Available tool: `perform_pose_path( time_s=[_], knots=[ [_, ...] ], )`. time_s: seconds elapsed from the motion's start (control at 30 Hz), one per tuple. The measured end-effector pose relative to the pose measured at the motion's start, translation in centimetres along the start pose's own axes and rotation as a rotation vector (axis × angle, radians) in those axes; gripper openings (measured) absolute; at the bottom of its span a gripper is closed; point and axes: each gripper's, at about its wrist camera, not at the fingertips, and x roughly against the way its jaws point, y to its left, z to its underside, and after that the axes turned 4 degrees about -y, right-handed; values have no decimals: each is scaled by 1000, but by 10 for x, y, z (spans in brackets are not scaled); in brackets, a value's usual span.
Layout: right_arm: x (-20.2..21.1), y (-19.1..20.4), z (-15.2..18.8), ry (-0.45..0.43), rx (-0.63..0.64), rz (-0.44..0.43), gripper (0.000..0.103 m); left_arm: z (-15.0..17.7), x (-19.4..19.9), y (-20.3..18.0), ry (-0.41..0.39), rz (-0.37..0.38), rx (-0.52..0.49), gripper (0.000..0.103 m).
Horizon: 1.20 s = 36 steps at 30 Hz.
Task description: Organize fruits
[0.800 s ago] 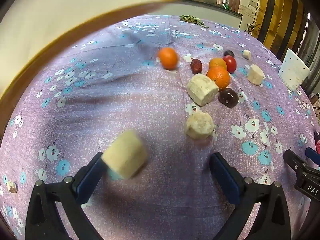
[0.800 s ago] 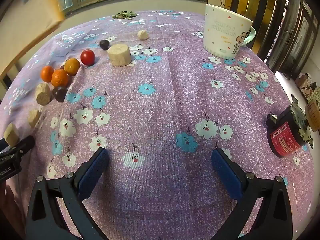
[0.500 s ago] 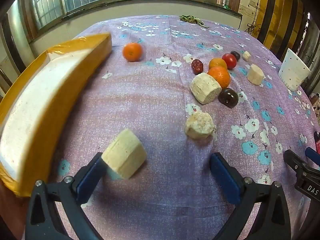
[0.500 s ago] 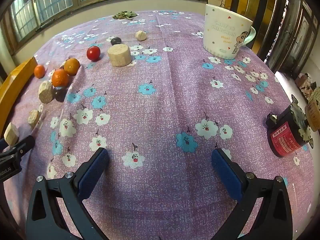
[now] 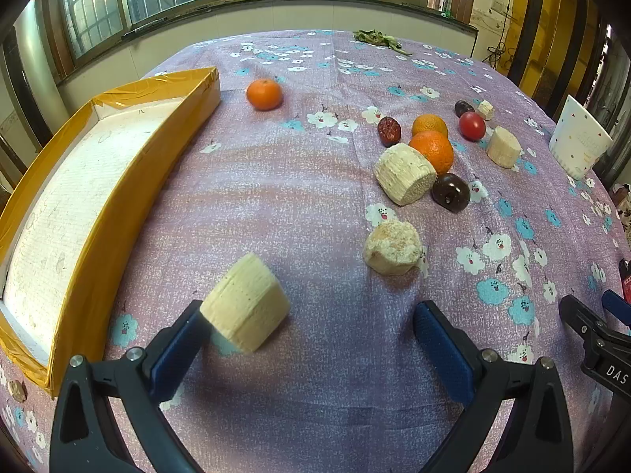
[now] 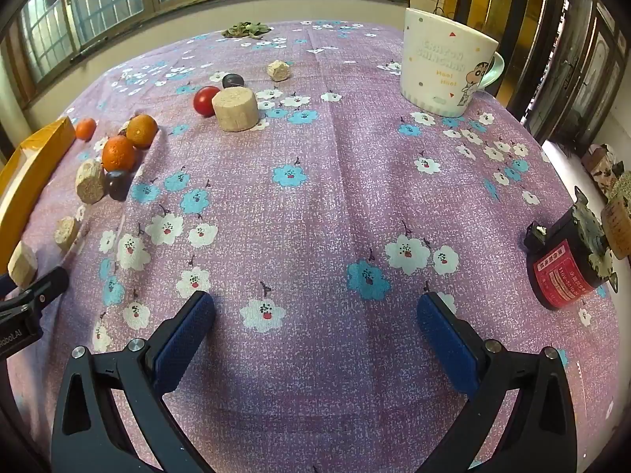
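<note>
purple cloth (image 5: 299, 197) bears scattered fruit, both grippers' jaws spread wide, holding nothing

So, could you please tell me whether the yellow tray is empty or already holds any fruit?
Empty: the yellow tray shows only its bare white floor, and the fruit lies out on the tablecloth.

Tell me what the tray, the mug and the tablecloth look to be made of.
Tray: likely foam, rough white inside; walls wrapped in glossy yellow tape, wrinkled at corners.
Mug: probably glazed ceramic, smooth shine, printed cartoon.
Tablecloth: woven fabric, matte, creased, flower print.
</note>
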Motion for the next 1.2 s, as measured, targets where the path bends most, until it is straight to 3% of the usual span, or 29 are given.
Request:
perform_pose_path(
  time_s=[0.67, 0.8, 1.0, 1.2],
  knots=[
    [4, 4, -4, 23, -2, 16, 103, 0, 0, 0, 0, 0, -2, 103],
    [23, 14, -9, -65, 62, 48, 103, -2, 5, 2, -2, 4, -25, 103],
    [41, 28, -18, -90, 29, -20, 103, -9, 18, 6, -62, 6, -49, 103],
    [64, 45, -19, -164, 0, -46, 103, -19, 52, 25, -182, 22, -45, 103]
  ],
)
